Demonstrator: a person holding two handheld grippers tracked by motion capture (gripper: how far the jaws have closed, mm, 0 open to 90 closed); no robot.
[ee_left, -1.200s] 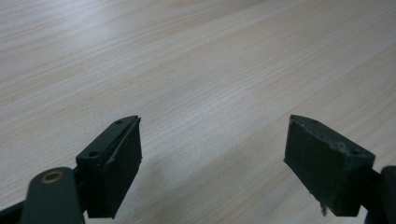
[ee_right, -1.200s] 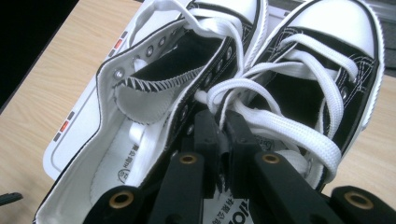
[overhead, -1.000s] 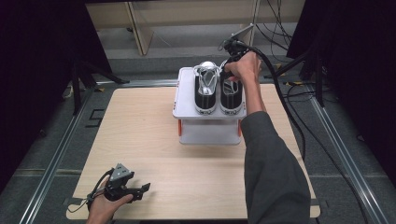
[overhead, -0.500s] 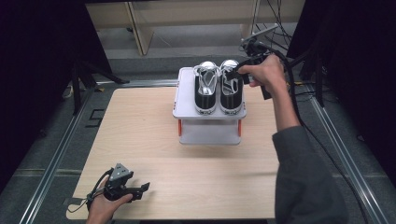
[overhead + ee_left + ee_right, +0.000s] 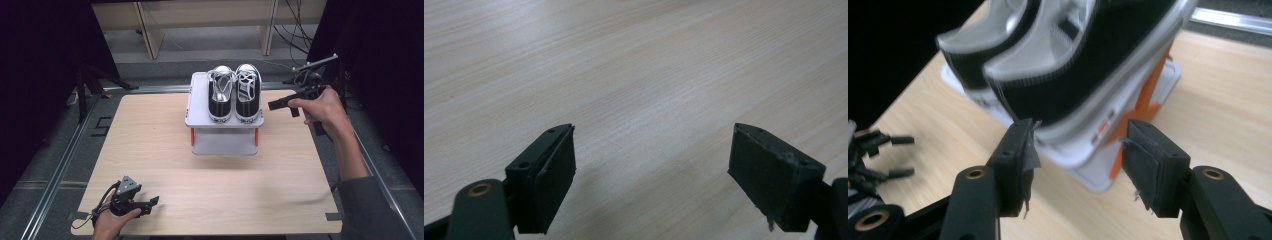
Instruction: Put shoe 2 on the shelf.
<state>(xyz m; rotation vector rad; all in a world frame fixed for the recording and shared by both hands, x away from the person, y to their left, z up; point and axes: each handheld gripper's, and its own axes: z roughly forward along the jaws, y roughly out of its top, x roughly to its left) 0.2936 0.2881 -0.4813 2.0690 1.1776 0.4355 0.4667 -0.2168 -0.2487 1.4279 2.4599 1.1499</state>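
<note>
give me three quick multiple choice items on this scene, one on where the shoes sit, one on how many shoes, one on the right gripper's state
1. Where do the shoes sit?
A. on the rack's top shelf
B. on the table
C. on the floor

2. How many shoes?
A. one
B. two
C. four

3. The right gripper is:
A. shut on a shoe
B. shut on the rack
C. open, holding nothing

Answers: 1 A, both stand side by side on the white top shelf; 2 B, one pair shows; 3 C, its fingers stand apart, empty, beside the rack.
</note>
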